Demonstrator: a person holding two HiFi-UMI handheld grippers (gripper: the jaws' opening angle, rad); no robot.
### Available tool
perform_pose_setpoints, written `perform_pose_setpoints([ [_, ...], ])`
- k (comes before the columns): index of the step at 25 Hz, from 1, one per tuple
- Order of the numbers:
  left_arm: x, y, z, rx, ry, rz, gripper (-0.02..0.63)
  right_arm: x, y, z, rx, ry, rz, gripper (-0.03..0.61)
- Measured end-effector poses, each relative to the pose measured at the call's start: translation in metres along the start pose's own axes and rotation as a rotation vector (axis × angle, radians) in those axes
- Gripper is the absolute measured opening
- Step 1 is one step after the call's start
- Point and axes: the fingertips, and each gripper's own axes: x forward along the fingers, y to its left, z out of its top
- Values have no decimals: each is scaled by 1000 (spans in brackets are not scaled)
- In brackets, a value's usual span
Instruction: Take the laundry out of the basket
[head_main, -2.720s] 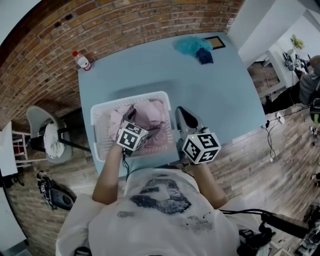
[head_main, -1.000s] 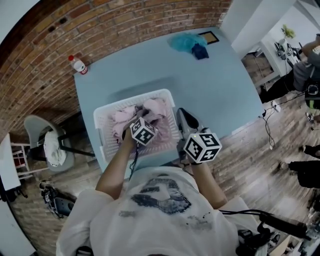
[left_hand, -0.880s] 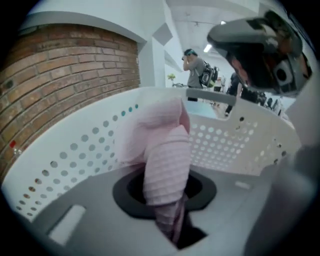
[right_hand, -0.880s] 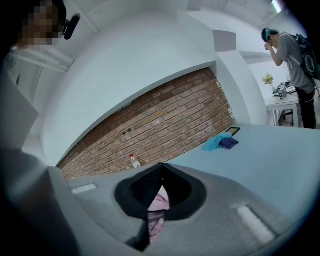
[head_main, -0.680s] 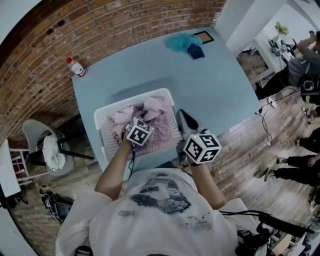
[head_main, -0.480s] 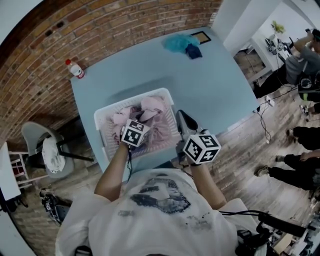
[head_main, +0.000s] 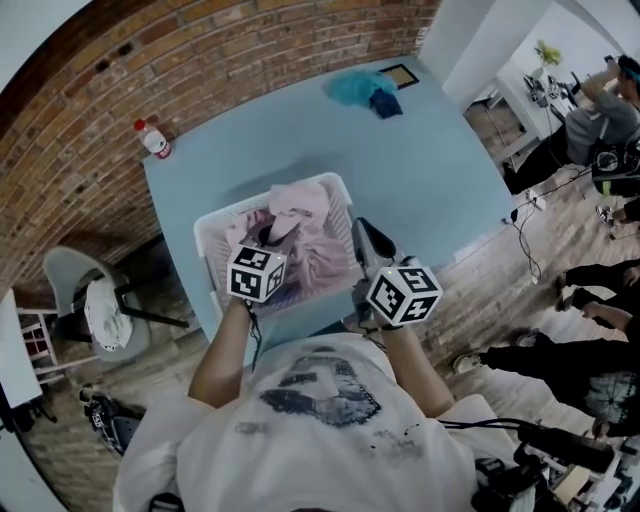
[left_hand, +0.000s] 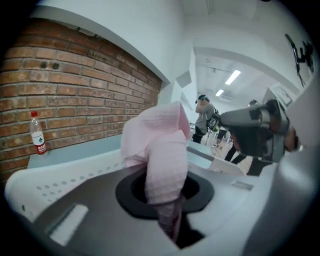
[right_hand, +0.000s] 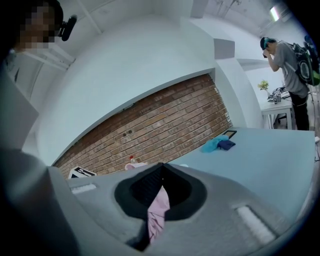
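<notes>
One pink garment (left_hand: 157, 150) bulges up ahead of the left gripper (left_hand: 167, 210). Its jaws have just been closing and now pinch the cloth's lower end tight. Beneath that gripper sits the white basket (head_main: 210, 262), with more pink laundry (head_main: 315, 255) heaped in it. The right gripper (right_hand: 155, 202) is just off the basket's right rim, jaws together on a narrow strip of pink cloth (right_hand: 159, 210). I can't tell whether that strip belongs to the same garment. The basket rests on a pale blue table (head_main: 420, 170). Far ahead of the right gripper's tips lies a turquoise cloth (head_main: 355, 88), with a dark blue one (head_main: 386, 101) touching it. Ahead and left of the left gripper, a red-capped bottle (left_hand: 37, 135) stands by the brick wall (left_hand: 90, 100).
</notes>
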Motion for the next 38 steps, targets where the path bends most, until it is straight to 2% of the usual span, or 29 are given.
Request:
perform_pose_setpoints([
  [6,-31,-1,37,-35,-118,-3,43,-7,14,3,-18,-23,2,-3],
  [19,-60,-6,110,-60,-236,72,41,-11,16,54,-95,-97,26,-3],
  [28,-45,-35,184,3,-306,113,41,-8,-37,103,-89,-133,72,-3],
  [38,24,-83,234,8,-339,115,41,-6,-118,151,-86,-138,113,-3],
])
